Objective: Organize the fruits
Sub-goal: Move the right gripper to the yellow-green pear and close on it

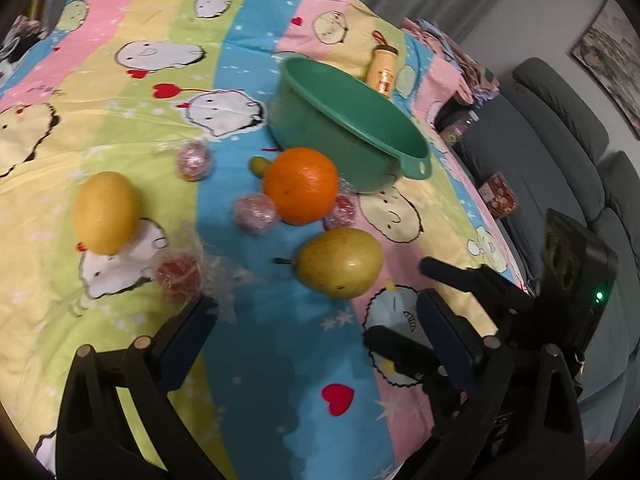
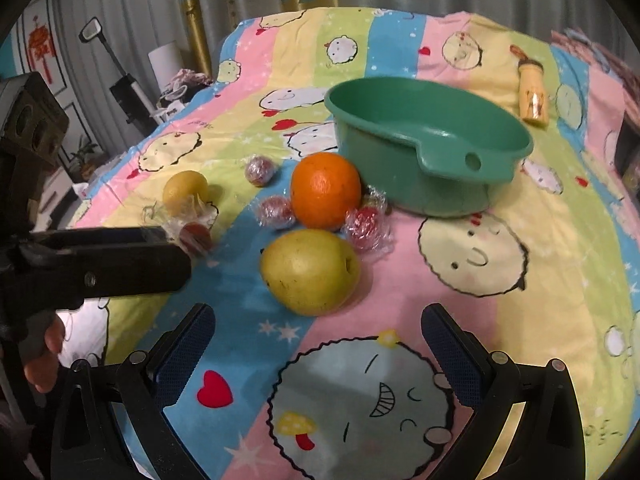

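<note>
A green plastic basin (image 1: pixel 352 120) (image 2: pixel 432 136) stands empty on the cartoon bedspread. In front of it lie an orange (image 1: pixel 301 186) (image 2: pixel 325 189), a yellow-green pear (image 1: pixel 340 263) (image 2: pixel 310 271) and a yellow mango (image 1: pixel 105 212) (image 2: pixel 185 192). Several small plastic-wrapped red fruits (image 1: pixel 178 274) (image 2: pixel 362 222) lie around them. My left gripper (image 1: pixel 316 312) is open and empty, just short of the pear. My right gripper (image 2: pixel 318 320) is open and empty, with the pear just beyond its fingertips. The right gripper also shows in the left wrist view (image 1: pixel 440 280).
A small yellow bottle (image 1: pixel 383 67) (image 2: pixel 532 96) lies behind the basin. A grey sofa (image 1: pixel 560 140) stands past the bed's right edge. A small green fruit (image 1: pixel 259 165) sits behind the orange. Curtains and a floor lamp (image 2: pixel 120 76) stand beyond the bed's far left.
</note>
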